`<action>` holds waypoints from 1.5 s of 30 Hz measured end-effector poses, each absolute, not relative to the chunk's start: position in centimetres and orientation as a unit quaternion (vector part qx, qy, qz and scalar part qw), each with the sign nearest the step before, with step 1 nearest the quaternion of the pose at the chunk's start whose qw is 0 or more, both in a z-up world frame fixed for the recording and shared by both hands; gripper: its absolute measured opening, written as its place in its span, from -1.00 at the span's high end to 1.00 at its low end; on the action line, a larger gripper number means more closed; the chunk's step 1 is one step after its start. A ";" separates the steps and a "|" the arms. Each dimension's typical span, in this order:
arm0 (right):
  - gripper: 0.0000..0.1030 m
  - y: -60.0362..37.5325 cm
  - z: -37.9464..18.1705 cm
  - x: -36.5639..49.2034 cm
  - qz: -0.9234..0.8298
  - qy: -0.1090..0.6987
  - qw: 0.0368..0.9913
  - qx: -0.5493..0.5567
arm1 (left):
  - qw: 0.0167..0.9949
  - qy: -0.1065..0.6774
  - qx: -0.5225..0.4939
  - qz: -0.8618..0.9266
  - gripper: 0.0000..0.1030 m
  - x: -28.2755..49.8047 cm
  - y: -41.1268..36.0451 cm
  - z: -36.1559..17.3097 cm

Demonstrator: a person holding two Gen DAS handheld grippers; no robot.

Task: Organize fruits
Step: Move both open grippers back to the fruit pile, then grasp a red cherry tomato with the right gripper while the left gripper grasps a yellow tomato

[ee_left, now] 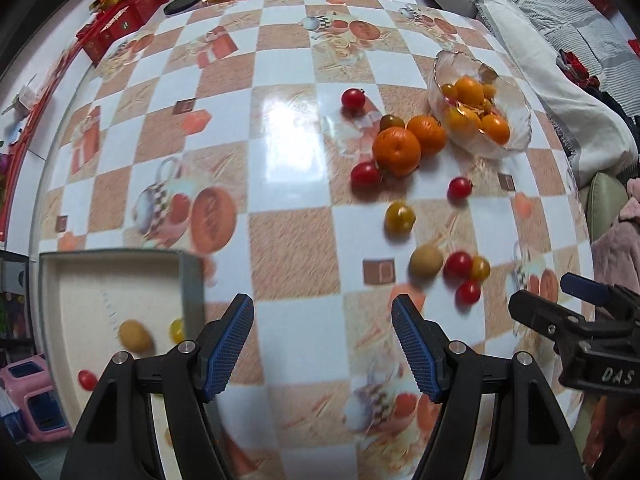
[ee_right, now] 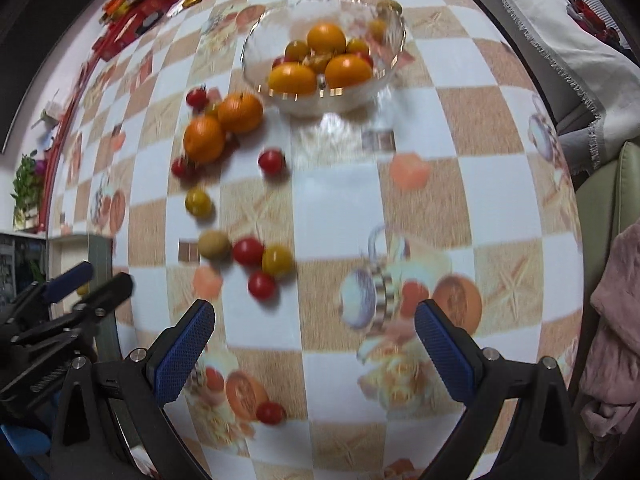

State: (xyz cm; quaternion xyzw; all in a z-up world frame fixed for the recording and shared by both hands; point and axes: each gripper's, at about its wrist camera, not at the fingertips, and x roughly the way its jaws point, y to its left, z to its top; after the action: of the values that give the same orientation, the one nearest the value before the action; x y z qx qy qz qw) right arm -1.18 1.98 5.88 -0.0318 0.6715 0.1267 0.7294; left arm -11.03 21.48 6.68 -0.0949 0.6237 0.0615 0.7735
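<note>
Loose fruit lies on the checked table: two oranges (ee_left: 408, 140) (ee_right: 222, 126), red cherry tomatoes (ee_left: 458, 265) (ee_right: 248, 251), yellow tomatoes (ee_left: 399, 218) (ee_right: 198, 201) and a tan round fruit (ee_left: 426, 262) (ee_right: 214, 244). A glass bowl (ee_left: 516, 136) (ee_right: 384, 12) holds several orange and yellow fruits. A shallow white box (ee_left: 80, 280) at the near left holds a tan fruit (ee_left: 135, 335), a yellow tomato and a red tomato. My left gripper (ee_left: 323, 344) is open and empty beside the box. My right gripper (ee_right: 315, 344) is open and empty, just right of the near tomato cluster; one red tomato (ee_right: 270, 413) lies below it.
Red gift boxes (ee_left: 120, 20), snack packets and a jar crowd the table's far edge. A black round lid (ee_left: 182, 3) lies there too. A grey-and-white sofa cover (ee_left: 560, 40) and pink cloth (ee_right: 612, 320) border the right side. Each gripper shows in the other's view (ee_left: 580, 320) (ee_right: 68, 304).
</note>
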 end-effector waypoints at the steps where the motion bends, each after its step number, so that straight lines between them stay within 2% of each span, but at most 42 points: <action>1: -0.96 2.1 5.9 -0.7 0.127 0.670 0.731 -0.030 | 0.773 0.624 -0.100 0.063 -0.41 -10.3 21.4 6.4; 5: -0.93 2.5 5.9 1.3 0.125 0.655 0.745 -0.030 | 0.771 0.622 -0.123 0.066 -0.41 -7.9 21.5 5.5; 7: -0.71 2.6 5.9 2.2 0.125 0.651 0.749 -0.024 | 0.771 0.621 -0.124 0.068 -0.41 -6.9 21.4 5.0; 8: -0.55 2.6 5.8 2.7 0.124 0.651 0.749 -0.018 | 0.770 0.622 -0.123 0.069 -0.41 -6.6 21.3 4.8; 9: -0.49 2.6 5.6 3.2 0.125 0.654 0.746 -0.010 | 0.770 0.623 -0.120 0.069 -0.41 -6.2 21.2 4.5; 16: -0.29 3.7 3.8 5.4 0.142 0.666 0.732 0.017 | 0.776 0.621 -0.095 0.059 -0.41 -5.3 20.3 3.2; 20: -0.09 4.7 2.4 6.1 0.156 0.675 0.721 0.007 | 0.782 0.617 -0.077 0.049 -0.41 -4.8 19.6 3.1; 25: 0.01 5.9 2.0 6.3 0.174 0.668 0.723 -0.018 | 0.781 0.618 -0.077 0.042 -0.41 -4.4 19.1 2.7; 27: 0.52 6.3 2.0 6.4 0.184 0.670 0.718 -0.025 | 0.782 0.618 -0.073 0.042 -0.41 -4.2 19.0 2.6; 28: 0.60 6.4 1.9 6.4 0.192 0.672 0.715 -0.024 | 0.781 0.619 -0.071 0.042 -0.41 -4.1 18.7 2.4; 31: 0.61 6.8 2.5 6.1 0.195 0.660 0.724 -0.049 | 0.776 0.625 -0.069 0.043 -0.28 -4.1 18.5 2.0; 34: 0.61 5.8 2.7 6.0 0.197 0.664 0.721 -0.023 | 0.778 0.623 -0.060 0.047 -0.20 -4.0 18.0 1.8; 37: 0.61 4.5 2.9 5.6 0.193 0.664 0.722 -0.006 | 0.782 0.619 -0.058 0.034 0.13 -3.9 17.1 2.0; 39: 0.61 3.8 3.0 5.2 0.190 0.665 0.722 -0.001 | 0.785 0.617 -0.058 0.020 0.53 -3.9 16.4 2.2; 45: 0.61 2.5 3.6 3.5 0.186 0.665 0.723 0.009 | 0.789 0.611 -0.062 0.007 0.55 -4.5 15.8 2.8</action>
State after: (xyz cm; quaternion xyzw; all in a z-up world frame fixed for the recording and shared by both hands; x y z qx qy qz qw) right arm 3.54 2.54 3.58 0.0088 0.6650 0.1860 0.7233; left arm -4.52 15.76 2.78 -0.0624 0.6113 0.0072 0.7889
